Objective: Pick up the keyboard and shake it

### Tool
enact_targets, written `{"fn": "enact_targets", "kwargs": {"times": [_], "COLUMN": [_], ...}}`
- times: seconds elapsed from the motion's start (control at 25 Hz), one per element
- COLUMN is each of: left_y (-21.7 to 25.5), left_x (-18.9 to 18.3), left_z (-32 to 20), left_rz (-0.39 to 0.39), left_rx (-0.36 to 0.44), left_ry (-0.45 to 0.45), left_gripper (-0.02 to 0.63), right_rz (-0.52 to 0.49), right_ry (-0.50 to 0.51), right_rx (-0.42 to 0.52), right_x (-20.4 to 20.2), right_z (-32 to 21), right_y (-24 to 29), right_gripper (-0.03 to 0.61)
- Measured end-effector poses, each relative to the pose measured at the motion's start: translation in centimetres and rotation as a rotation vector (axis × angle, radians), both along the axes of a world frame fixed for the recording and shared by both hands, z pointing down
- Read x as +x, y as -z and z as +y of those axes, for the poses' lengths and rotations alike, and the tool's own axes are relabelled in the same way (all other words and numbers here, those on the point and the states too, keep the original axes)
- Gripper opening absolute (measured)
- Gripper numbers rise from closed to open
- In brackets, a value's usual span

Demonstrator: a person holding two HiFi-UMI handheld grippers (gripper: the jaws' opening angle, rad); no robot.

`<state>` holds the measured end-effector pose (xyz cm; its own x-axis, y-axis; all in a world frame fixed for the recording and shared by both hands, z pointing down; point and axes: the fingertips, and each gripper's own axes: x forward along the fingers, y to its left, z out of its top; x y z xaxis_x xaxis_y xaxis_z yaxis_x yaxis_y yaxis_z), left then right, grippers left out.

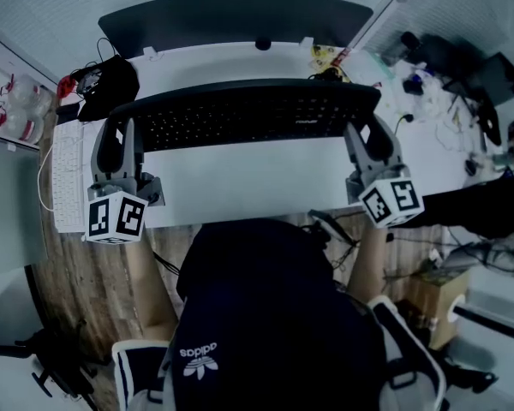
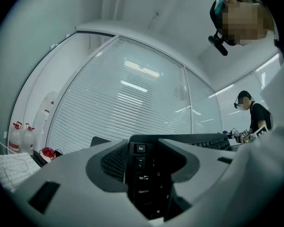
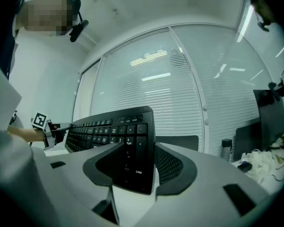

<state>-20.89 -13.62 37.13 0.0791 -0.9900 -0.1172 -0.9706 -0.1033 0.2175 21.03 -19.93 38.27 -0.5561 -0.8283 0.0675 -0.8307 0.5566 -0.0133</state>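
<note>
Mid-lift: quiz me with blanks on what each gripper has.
The left gripper grips the black keyboard at the end with the ____ key. The right gripper grips the end with the ____ key. A second keyboard, coloured ____, lies on the desk.
Missing: Esc; Enter; white.

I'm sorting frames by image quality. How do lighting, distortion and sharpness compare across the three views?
Head view: strong fisheye bend, dark corners; the black keyboard looks dim against the bright white desk. Left gripper view: keyboard end in shadow, lettering hard to read, blinds bright with lamp reflections. Right gripper view: lettering better lit and legible, blinds bowed by the lens.
</note>
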Motion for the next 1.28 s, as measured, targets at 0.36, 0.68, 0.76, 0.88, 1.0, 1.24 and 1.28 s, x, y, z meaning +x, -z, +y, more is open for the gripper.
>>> {"fn": "enact_targets", "kwargs": {"times": [0.36,0.68,0.76,0.88,1.0,1.24,1.28], "left_y": [0.3,0.3,0.3,0.3,0.1,0.0,0.0], "left_x": [0.1,0.3,0.3,0.5,0.5,0.9,1.0], "left_z": [0.6,0.5,0.4,0.4,0.3,0.1,0.1], "left_rz": [0.008,0.012,0.009,0.013,0.009,0.014,0.011], "left_rx": [0.008,0.014,0.014,0.013,0.008,0.003,0.003], "left_ry": [0.006,0.013,0.012,0.014,0.009,0.008,0.007], "left_gripper": [0.195,0.195,0.195,0.195,0.195,0.195,0.195], "right_rz": [0.002,0.000,0.002,0.003,0.005,0.006,0.006], "right_ry": [-0.001,-0.002,0.001,-0.001,-0.004,-0.008,-0.008], "right_rx": [0.016,0.010,0.011,0.013,0.009,0.002,0.003], "right_x": [0.1,0.3,0.3,0.4,0.5,1.0,1.0], "right_z": [0.6,0.3,0.2,0.3,0.3,0.3,0.3], "right_y": [0.3,-0.1,-0.1,-0.1,-0.2,-0.4,-0.3], "right_gripper": [0.195,0.195,0.195,0.195,0.195,0.195,0.195]}}
